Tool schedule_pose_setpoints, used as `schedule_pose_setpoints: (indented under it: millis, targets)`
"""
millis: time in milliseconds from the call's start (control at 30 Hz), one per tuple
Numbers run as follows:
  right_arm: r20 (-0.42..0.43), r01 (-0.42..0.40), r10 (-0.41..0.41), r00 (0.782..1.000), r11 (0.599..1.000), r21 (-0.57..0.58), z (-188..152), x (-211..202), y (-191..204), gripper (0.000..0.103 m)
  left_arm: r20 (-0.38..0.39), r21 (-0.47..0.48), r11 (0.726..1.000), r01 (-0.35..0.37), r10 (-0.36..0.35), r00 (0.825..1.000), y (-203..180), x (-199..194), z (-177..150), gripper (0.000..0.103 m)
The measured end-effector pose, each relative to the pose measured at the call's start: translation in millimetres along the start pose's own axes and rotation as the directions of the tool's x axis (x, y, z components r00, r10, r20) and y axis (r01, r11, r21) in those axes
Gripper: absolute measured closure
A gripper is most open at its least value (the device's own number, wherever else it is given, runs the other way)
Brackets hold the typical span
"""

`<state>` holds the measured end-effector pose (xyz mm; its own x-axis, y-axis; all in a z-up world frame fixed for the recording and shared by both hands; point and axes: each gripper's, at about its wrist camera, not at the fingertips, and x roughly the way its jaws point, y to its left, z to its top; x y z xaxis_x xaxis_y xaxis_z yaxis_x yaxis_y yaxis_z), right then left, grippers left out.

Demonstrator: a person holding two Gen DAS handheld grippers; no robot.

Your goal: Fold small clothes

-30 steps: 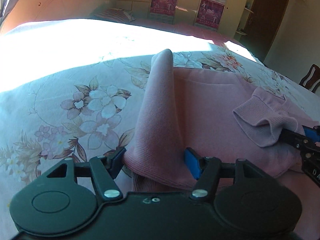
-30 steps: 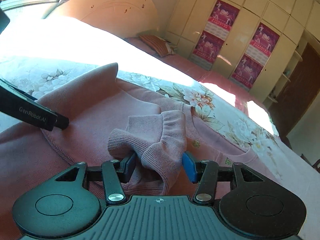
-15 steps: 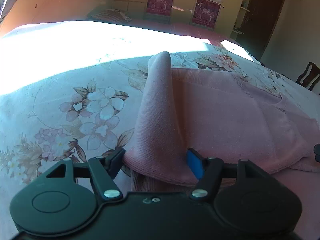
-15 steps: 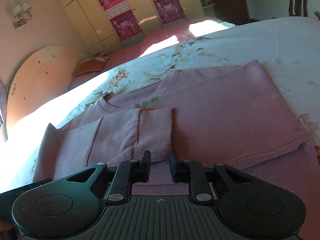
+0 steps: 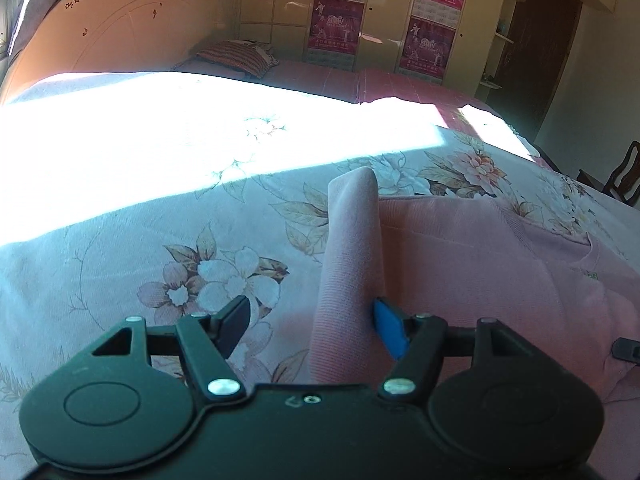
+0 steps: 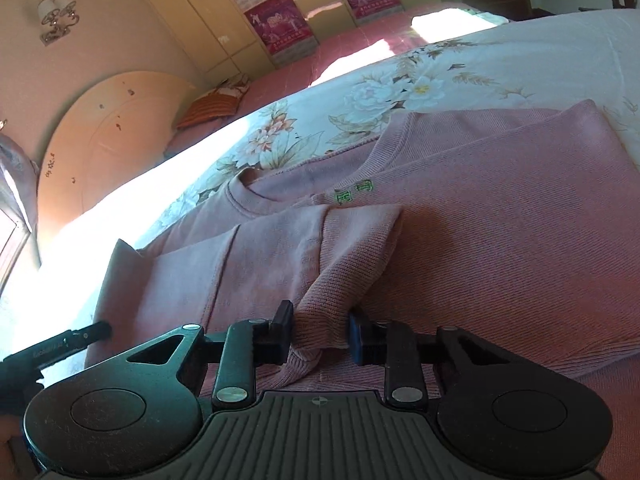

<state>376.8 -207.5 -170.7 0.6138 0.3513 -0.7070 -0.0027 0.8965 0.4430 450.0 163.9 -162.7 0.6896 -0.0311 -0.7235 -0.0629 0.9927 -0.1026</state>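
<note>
A pink knit sweater (image 5: 480,264) lies on a floral bedsheet (image 5: 168,240); it also shows in the right wrist view (image 6: 500,240). One sleeve (image 6: 280,256) is folded across the body, its ribbed cuff (image 6: 352,256) near the green embroidery. My left gripper (image 5: 310,324) is open; a raised fold of the sweater's edge (image 5: 352,240) stands between its fingers, against the blue pad. My right gripper (image 6: 320,332) is open, its fingers on either side of the cuff's lower corner, loosely. The left gripper's fingertip (image 6: 86,334) appears at the left of the right wrist view.
A curved wooden headboard (image 5: 120,36) and a striped pillow (image 5: 240,56) stand at the far end. Cabinets with red posters (image 5: 340,20) line the wall. A wooden chair (image 5: 624,172) stands at the right. Bright sunlight crosses the bed.
My right gripper laid the cuff down on the sweater body, shut, then opened. My left gripper widened around the raised fold and the view shifted right.
</note>
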Motion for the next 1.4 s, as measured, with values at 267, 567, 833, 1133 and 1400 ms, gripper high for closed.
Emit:
schedule_pose_setpoints:
  millis: [267,567,833,1133,1400]
  targets:
    - [0.173,0.153,-0.126,0.977,0.976,-0.153,1,-44,6,0.083,-0.005,-0.025,0.999,0.034,-0.034,0.999,-2,24,19,0.035]
    - [0.112,0.268,-0.256,0.960,0.958,-0.100,-27,-27,-24,0.083,-0.032,-0.058,0.997,0.046,-0.048,0.998,-8,57,32,0.037]
    - [0.171,0.295,-0.271,0.947,0.946,-0.132,-20,-30,-17,0.083,0.008,-0.053,0.997,0.063,-0.063,0.998,-9,72,38,0.094]
    - [0.135,0.298,-0.279,0.951,0.942,-0.154,-15,-33,-22,0.082,0.044,0.007,0.999,0.048,-0.048,0.998,-4,34,37,0.078]
    - [0.173,0.250,-0.228,0.958,0.961,-0.122,-13,-51,-15,0.061,0.030,0.150,0.988,0.048,-0.053,0.998,13,-42,-25,0.052]
